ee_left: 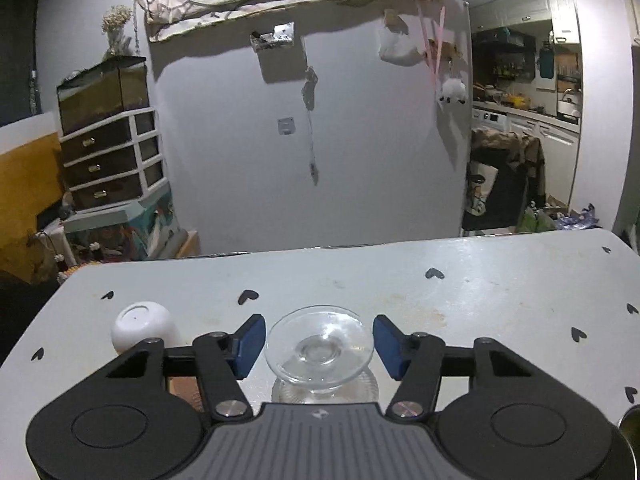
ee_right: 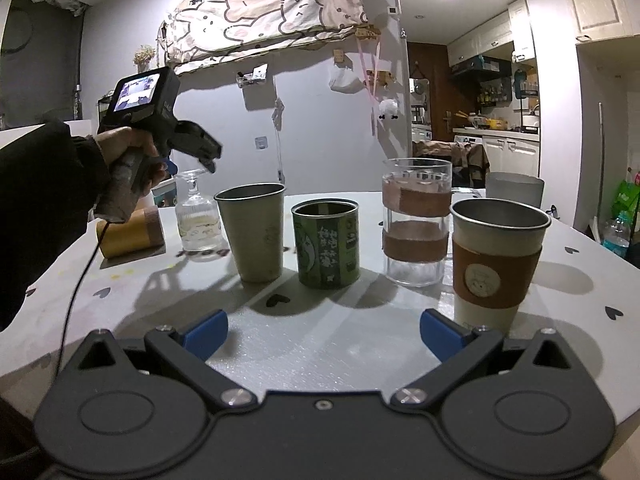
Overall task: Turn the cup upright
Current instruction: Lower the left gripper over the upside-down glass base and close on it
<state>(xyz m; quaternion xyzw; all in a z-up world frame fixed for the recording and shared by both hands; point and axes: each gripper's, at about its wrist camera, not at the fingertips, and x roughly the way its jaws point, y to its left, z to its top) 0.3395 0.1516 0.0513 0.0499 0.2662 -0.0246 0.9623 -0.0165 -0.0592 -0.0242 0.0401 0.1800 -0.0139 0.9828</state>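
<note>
A clear stemmed glass cup [ee_left: 320,350] stands upside down on the white table [ee_left: 460,292], foot up, bowl down. My left gripper [ee_left: 319,342] is open, its blue pads on either side of the foot without touching it. In the right wrist view the same glass [ee_right: 197,216] stands at the far left, with the left gripper [ee_right: 208,156] just above its foot. My right gripper [ee_right: 323,334] is open and empty, low over the near table.
A white upside-down bowl [ee_left: 142,326] sits left of the glass. A yellow cylinder [ee_right: 130,232] lies on its side. Upright stand a steel cup [ee_right: 253,232], green can [ee_right: 326,244], tall glass with brown bands [ee_right: 416,220], sleeved steel cup [ee_right: 498,256] and grey cup [ee_right: 514,188].
</note>
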